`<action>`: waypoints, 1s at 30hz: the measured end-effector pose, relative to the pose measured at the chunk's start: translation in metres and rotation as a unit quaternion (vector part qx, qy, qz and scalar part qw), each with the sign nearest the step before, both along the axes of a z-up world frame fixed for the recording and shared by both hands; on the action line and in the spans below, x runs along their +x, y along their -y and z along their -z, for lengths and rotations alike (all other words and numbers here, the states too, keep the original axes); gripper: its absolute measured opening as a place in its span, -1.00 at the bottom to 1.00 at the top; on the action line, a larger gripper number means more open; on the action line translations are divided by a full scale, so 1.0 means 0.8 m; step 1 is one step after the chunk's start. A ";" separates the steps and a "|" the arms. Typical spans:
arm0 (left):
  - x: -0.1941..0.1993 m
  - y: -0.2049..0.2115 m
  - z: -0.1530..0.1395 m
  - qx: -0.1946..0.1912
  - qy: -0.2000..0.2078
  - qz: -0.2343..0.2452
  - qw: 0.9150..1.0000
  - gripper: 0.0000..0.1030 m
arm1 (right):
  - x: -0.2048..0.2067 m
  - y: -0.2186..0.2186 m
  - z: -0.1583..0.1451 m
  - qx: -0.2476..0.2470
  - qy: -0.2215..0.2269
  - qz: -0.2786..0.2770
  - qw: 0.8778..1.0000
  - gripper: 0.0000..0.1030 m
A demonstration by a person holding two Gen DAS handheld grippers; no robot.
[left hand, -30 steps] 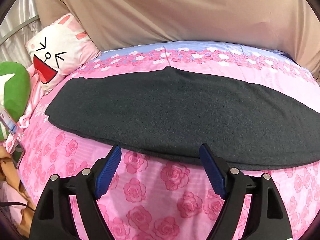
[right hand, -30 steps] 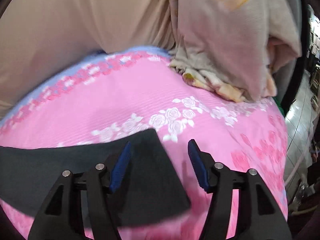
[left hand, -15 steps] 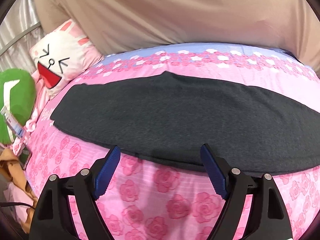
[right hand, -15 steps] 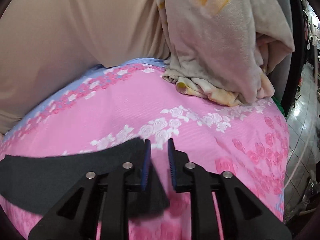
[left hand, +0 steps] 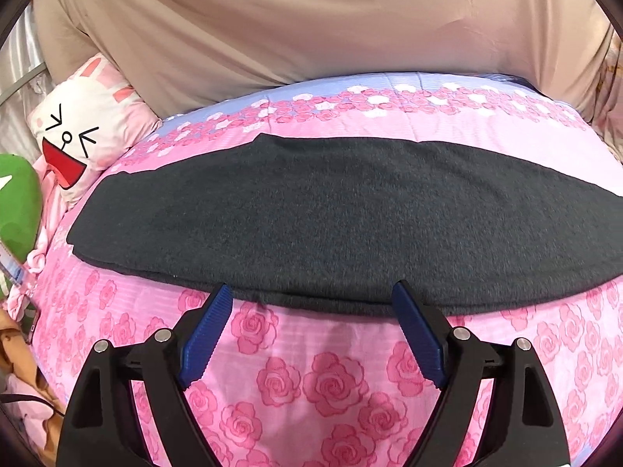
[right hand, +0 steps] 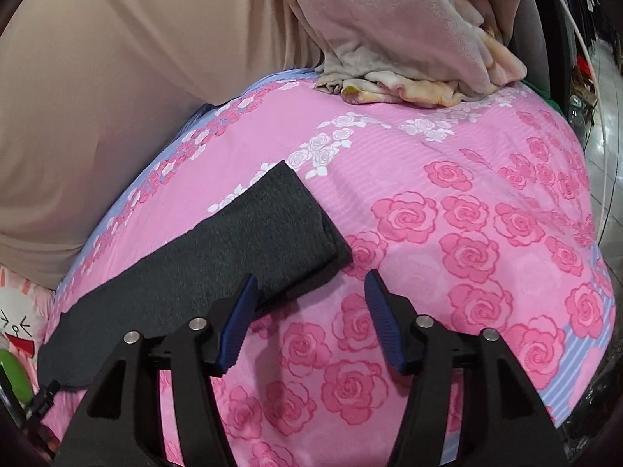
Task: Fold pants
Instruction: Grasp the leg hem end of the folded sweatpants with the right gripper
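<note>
One pair of dark grey pants (left hand: pixel 342 218) lies flat on the pink rose bedspread (left hand: pixel 319 385), folded lengthwise into a single long band that runs left to right across the bed. We count two layers at its near edge in the left wrist view, the lower one showing just below the upper along the left part.

Two grippers are in view, one per camera. We see the left gripper (left hand: pixel 311 330) with its jaws spread wide and nothing between them; the two blue pads (left hand: pixel 204 338) sit just short of the near edge of the pants, their tips close to that edge, over bare bedspread. Whether the tips touch the fabric we cannot tell.

We see the right gripper (right hand: pixel 311 319) likewise with jaws apart and empty. The narrow end of the pants (right hand: pixel 249 249) lies up and to the left of it: the left pad (right hand: pixel 237 323) overlaps the near edge of the band, while the right pad is over bare bedspread (right hand: pixel 467 257), clear of the cloth.

Other items, counted: one white cartoon-face pillow (left hand: pixel 83 132) at the left end of the bed, one green plush (left hand: pixel 17 202) beside it, one heaped beige blanket (right hand: pixel 412 31) at the far right end. One beige-shirted torso (left hand: pixel 311 23) stands behind the far side of the bed.
</note>
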State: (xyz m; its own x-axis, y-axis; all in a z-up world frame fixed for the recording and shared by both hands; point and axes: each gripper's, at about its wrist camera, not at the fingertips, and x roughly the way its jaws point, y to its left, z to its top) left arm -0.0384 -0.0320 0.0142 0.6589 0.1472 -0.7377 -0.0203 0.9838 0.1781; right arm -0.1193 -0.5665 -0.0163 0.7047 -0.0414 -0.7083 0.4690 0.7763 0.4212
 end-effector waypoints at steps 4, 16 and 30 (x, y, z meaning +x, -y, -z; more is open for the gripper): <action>-0.004 -0.007 0.003 -0.006 -0.002 -0.001 1.000 0.60 | 0.011 0.008 0.001 0.017 -0.003 0.007 1.000 0.10; -0.005 -0.045 -0.003 -0.024 0.002 -0.014 1.000 0.60 | 0.014 -0.042 -0.071 -0.035 0.068 0.006 0.997 -0.80; -0.002 -0.089 0.005 -0.043 -0.004 -0.032 0.999 0.60 | 0.029 -0.013 0.004 0.006 -0.023 0.043 0.999 -0.21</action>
State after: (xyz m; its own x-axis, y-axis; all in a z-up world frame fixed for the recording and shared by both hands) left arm -0.0400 0.0394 0.0105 0.6443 0.1233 -0.7548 -0.0816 0.9924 0.0925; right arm -0.0961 -0.5560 -0.0198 0.6656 -0.0909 -0.7407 0.5528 0.7269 0.4075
